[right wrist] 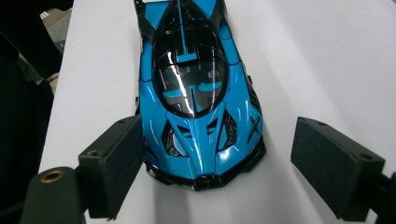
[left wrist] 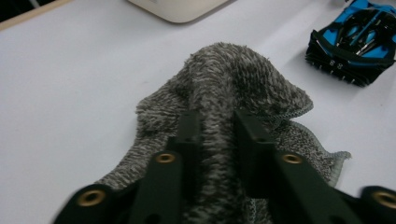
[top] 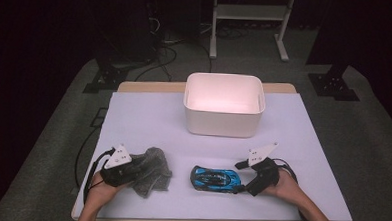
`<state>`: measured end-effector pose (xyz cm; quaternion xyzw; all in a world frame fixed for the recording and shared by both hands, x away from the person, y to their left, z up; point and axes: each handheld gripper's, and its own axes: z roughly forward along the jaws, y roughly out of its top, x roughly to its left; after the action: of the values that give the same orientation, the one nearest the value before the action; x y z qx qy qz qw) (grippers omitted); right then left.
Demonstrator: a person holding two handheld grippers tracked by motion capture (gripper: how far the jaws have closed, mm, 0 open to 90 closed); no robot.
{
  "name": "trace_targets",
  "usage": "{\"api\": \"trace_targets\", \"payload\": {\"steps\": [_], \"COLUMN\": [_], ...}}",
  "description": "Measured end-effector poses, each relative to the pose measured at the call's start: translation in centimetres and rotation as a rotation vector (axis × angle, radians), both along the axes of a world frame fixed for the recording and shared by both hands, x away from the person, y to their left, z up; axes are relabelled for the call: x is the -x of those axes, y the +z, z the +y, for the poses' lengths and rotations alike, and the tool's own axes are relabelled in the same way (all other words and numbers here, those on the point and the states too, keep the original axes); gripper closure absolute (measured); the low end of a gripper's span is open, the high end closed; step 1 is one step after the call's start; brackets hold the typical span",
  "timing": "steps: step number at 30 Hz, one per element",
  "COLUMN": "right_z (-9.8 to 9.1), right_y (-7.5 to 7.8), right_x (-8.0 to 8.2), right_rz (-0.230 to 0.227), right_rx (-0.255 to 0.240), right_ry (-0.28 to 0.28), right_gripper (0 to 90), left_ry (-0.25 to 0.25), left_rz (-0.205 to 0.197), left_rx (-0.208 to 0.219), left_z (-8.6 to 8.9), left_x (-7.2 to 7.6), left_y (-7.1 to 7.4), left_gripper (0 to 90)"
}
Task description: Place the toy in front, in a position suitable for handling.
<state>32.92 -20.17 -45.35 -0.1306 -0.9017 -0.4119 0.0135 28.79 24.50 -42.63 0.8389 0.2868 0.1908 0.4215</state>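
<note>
A grey terry cloth point(top: 154, 171) lies crumpled at the near left of the white tabletop point(top: 143, 118). My left gripper point(top: 135, 169) is shut on it: in the left gripper view the black jaws point(left wrist: 217, 119) pinch a raised ridge of the cloth point(left wrist: 233, 70). A blue and black toy car point(top: 216, 179) lies at the near middle, seen too as the car point(left wrist: 357, 37) in the left gripper view. My right gripper point(top: 240, 177) stands open at the car's right end. In the right gripper view the car point(right wrist: 196, 84) has its end between the wide pads point(right wrist: 116, 163), with gaps on both sides.
A white rectangular bin point(top: 222, 124) stands open-topped at the middle back of the table, its corner point(left wrist: 177, 9) seen beyond the cloth. The table's front edge runs just behind both hands. A white metal stand point(top: 248, 22) and cables sit on the floor beyond.
</note>
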Motion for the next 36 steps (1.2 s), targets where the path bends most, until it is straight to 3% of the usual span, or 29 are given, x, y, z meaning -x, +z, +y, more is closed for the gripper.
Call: {"api": "trace_targets", "payload": {"steps": [3,8,11,16,19,21,22,23,24,27,29,36], "right_z": [0.2,0.3,0.3,0.3,0.5,0.7,0.8,0.8,0.9,0.9,0.8,0.4], "right_y": [0.1,0.1,0.3,0.1,-0.3,-0.5,-0.5,-0.5,-0.5,-0.6,-0.6,-0.9], "right_x": [0.3,0.3,0.2,0.2,0.2,0.3,0.4,0.4,0.4,0.4,0.4,0.1], "right_rz": [-0.014,-0.018,-0.018,-0.006,0.006,-0.01,-0.011,-0.011,-0.012,-0.023,-0.023,0.014], "right_rx": [0.01,0.029,0.026,0.046,0.051,0.054,0.054,0.054,0.053,0.05,0.046,-0.004], "right_ry": [0.012,0.03,0.041,0.061,0.06,0.063,0.06,0.06,0.059,0.06,0.056,0.048], "right_gripper": [15.9,15.9,16.0,16.2,16.1,16.3,16.4,16.4,16.4,17.3,17.7,18.2], "left_ry": [-0.021,-0.064,-0.105,-0.216,-0.291,-0.344,-0.399,-0.399,-0.429,-0.497,-0.534,-0.608], "left_rz": [0.014,0.023,0.032,0.047,0.052,0.06,0.072,0.072,0.084,0.101,0.111,0.129], "left_rx": [0.028,0.092,0.11,0.124,0.099,0.076,0.054,0.054,0.041,-0.047,-0.078,-0.114], "left_z": [-0.1,-0.4,-1.3,-4.2,-6.7,-8.6,-10.6,-10.6,-11.9,-15.1,-17.0,-21.2], "left_x": [-0.2,-0.6,-0.7,-1.1,-1.4,-1.6,-2.0,-2.0,-2.1,-2.7,-3.1,-4.1], "left_y": [0.1,0.7,1.3,2.6,3.5,3.9,3.9,3.9,3.8,3.3,3.0,2.5], "left_gripper": [81.8,82.9,82.9,82.9,82.8,82.7,82.7,82.6,82.6,82.5,82.5,81.7]}}
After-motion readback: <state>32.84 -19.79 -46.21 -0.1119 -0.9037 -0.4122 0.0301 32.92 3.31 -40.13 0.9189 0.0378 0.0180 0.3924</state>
